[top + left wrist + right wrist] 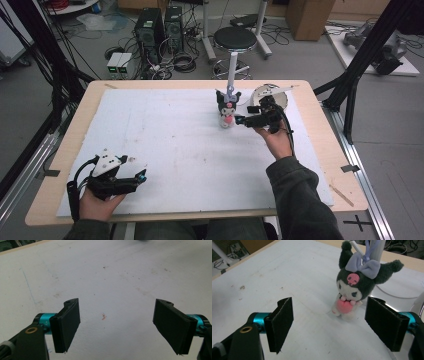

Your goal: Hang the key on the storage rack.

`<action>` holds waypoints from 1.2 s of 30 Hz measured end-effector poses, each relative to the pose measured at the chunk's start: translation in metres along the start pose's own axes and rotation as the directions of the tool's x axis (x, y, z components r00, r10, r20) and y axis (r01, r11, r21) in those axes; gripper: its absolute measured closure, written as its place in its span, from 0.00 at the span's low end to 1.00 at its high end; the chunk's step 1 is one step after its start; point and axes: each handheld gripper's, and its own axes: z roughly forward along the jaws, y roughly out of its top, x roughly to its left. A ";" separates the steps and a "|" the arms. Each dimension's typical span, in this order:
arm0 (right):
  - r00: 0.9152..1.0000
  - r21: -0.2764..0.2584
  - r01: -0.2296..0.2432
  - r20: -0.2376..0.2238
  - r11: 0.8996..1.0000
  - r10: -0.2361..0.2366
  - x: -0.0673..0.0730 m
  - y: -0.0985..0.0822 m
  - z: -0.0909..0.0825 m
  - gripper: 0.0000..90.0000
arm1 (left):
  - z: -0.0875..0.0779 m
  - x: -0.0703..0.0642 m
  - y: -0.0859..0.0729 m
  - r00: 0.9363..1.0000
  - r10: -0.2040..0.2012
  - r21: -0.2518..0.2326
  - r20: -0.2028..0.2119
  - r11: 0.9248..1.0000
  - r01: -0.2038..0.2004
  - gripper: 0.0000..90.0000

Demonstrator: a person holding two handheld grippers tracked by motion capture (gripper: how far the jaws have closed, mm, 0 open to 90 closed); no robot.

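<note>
Plush toy [353,288]: upright near table's [75,125] far edge, right of centre.
Right gripper [329,323]: jaws apart, unloaded, toy just beyond.
Left gripper [116,325]: spread wide, near-left corner.

Even, soft indoor light; the pictures are a little soft.

In the high view the white sheet [175,145] on the surface is bright but not burnt out, while the floor behind stays dim and grainy. In the right gripper view the plush toy [357,287] is fairly sharp and throws a weak shadow toward the camera, with a pale glare patch at the right edge. In the left gripper view the far sheet is blurred at the top.
</note>
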 end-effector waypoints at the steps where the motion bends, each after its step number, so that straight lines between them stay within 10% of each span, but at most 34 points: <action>1: 1.000 0.000 0.000 -0.002 1.000 0.000 0.000 -0.001 0.000 0.24 | 0.000 0.000 0.000 1.000 0.002 0.001 0.002 1.000 -0.002 0.25; 36: 1.000 -0.025 0.021 -0.006 0.999 -0.021 0.013 -0.019 -0.014 0.16 | 0.002 0.001 0.002 1.000 0.000 0.003 0.003 1.000 0.000 0.24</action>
